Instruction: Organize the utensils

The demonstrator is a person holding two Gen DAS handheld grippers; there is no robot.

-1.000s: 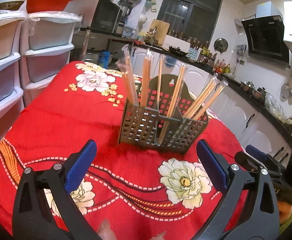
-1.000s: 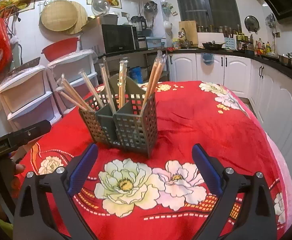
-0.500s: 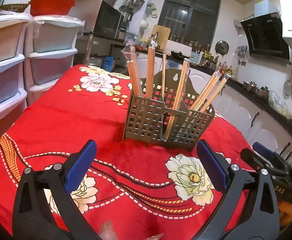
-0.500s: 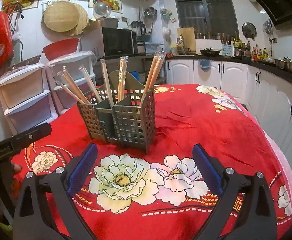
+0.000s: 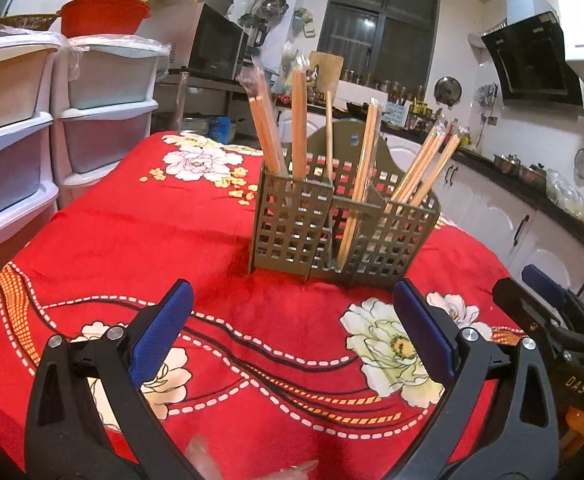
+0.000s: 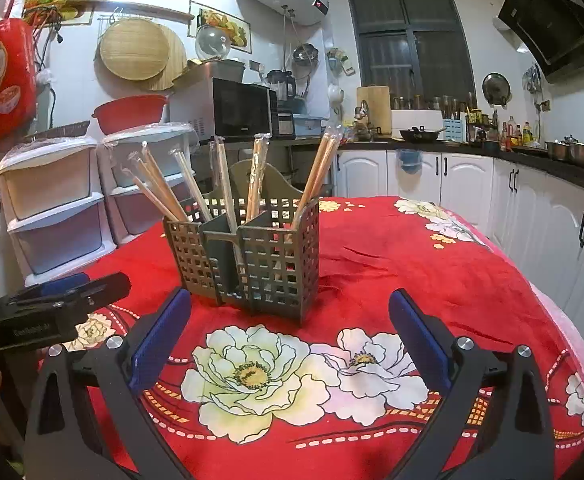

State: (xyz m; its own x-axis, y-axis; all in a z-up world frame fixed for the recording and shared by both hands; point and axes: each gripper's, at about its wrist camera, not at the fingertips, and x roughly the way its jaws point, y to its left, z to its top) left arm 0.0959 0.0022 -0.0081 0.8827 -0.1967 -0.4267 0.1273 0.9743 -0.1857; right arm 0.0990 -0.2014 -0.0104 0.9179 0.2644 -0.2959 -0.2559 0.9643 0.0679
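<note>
Left claw [image 5: 292,310] hangs spread and empty low over the red flowered tabletop [image 5: 132,240], with the slotted holder [image 5: 344,232] standing just beyond it, wrapped chopsticks [image 5: 298,120] leaning in its compartments. Right claw [image 6: 290,320] is likewise spread wide, gripping nothing, the holder [image 6: 248,256] between its fingers and the far edge of the tabletop. A clean pick would likely mean closing on one wrapped pair high on its stem, lifting straight up so the neighbours stay put.
</note>
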